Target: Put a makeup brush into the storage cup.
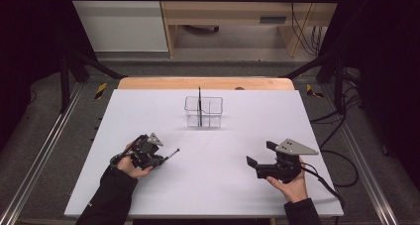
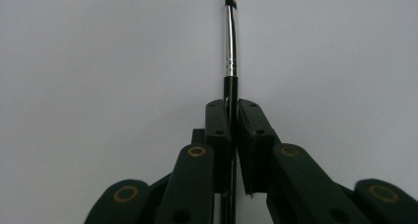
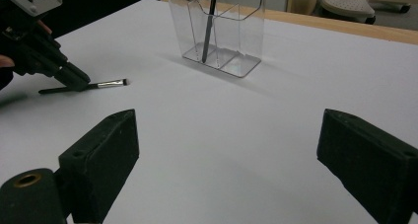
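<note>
The white counter [image 1: 208,180] carries a clear divided organizer [image 1: 203,112] holding one dark brush [image 1: 199,106] upright in its left compartment. No writing is legible. The right gripper [image 1: 261,158] rests with fingers spread. The left gripper [image 1: 159,158] pinches a makeup brush [image 2: 230,46] by its black handle, low over the counter, bristles pointing away from the hand.

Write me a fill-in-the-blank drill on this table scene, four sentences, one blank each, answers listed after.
1. The left gripper is shut on a thin makeup ____.
2. The right gripper holds nothing; its jaws stand ____.
3. The clear organizer on the white table has one brush standing ____ in it.
4. The held brush has a ____-coloured metal ferrule below its bristles.

Missing words: brush; open; upright; silver
</note>
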`<control>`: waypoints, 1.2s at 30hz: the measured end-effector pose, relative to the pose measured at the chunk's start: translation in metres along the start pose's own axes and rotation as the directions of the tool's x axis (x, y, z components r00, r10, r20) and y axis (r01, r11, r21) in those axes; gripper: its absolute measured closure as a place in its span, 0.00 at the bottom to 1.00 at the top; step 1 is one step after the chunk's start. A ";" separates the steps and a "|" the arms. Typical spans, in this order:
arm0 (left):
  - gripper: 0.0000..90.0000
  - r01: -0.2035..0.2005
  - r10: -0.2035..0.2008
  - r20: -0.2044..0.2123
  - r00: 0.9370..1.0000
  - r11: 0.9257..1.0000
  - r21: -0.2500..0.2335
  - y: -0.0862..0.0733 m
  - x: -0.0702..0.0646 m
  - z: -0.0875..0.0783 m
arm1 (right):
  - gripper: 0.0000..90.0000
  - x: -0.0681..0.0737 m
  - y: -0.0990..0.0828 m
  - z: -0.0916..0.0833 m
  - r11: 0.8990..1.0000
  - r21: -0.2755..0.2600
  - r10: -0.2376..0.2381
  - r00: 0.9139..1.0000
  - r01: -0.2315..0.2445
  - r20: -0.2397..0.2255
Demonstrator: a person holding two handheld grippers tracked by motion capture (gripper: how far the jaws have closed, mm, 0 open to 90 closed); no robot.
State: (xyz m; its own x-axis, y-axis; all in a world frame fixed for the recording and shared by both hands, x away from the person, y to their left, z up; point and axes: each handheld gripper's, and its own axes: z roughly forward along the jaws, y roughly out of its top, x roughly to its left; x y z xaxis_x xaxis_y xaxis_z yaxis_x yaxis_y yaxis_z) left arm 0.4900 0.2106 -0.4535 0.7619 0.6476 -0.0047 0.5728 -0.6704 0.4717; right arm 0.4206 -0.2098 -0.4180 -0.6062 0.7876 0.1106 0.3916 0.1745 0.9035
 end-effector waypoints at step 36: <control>0.85 -0.055 0.052 0.033 0.998 0.993 0.109 0.010 0.006 0.001 | 0.11 0.000 0.002 -0.002 1.000 -0.001 0.006 1.000 -0.006 -0.006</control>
State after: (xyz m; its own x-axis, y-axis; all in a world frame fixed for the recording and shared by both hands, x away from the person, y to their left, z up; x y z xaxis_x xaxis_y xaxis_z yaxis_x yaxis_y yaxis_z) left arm 0.5003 0.2075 -0.4492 0.8000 0.6000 -0.0093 0.5596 -0.7403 0.3724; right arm 0.4204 -0.2108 -0.4155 -0.6080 0.7851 0.1182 0.3941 0.1691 0.9034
